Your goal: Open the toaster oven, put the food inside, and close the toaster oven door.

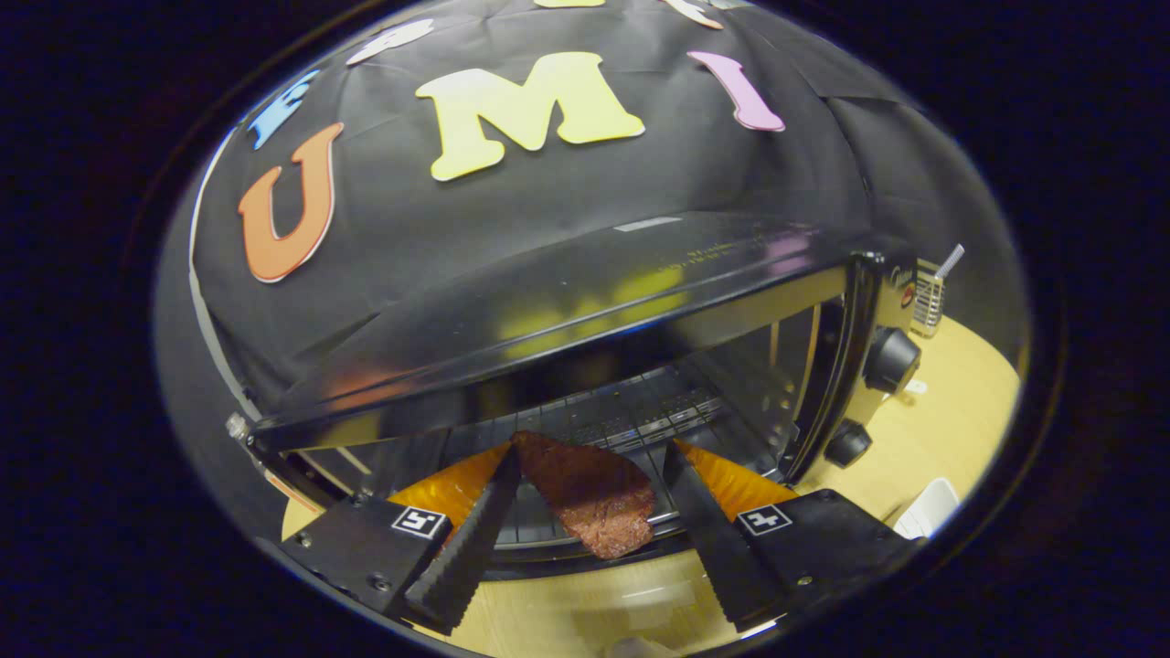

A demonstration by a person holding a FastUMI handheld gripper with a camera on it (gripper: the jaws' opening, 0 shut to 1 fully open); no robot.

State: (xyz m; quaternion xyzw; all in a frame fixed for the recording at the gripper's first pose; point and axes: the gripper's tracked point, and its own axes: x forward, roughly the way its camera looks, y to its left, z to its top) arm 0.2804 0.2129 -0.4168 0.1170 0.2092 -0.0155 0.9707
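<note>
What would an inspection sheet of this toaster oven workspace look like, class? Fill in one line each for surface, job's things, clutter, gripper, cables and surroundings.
Surface: pale wooden table under and beside the oven.
Job's things: black toaster oven, its front open; brown slab of food lying on the wire rack at the oven's mouth, between the fingers.
Clutter: white object on the table beside the oven; small wire rack piece behind the oven's knob side.
Gripper: gripper open, fingers either side of the food, not pressing on it.
Cables: nothing seen.
Surroundings: black cloth wall behind the oven; two knobs on the oven's panel.
</note>
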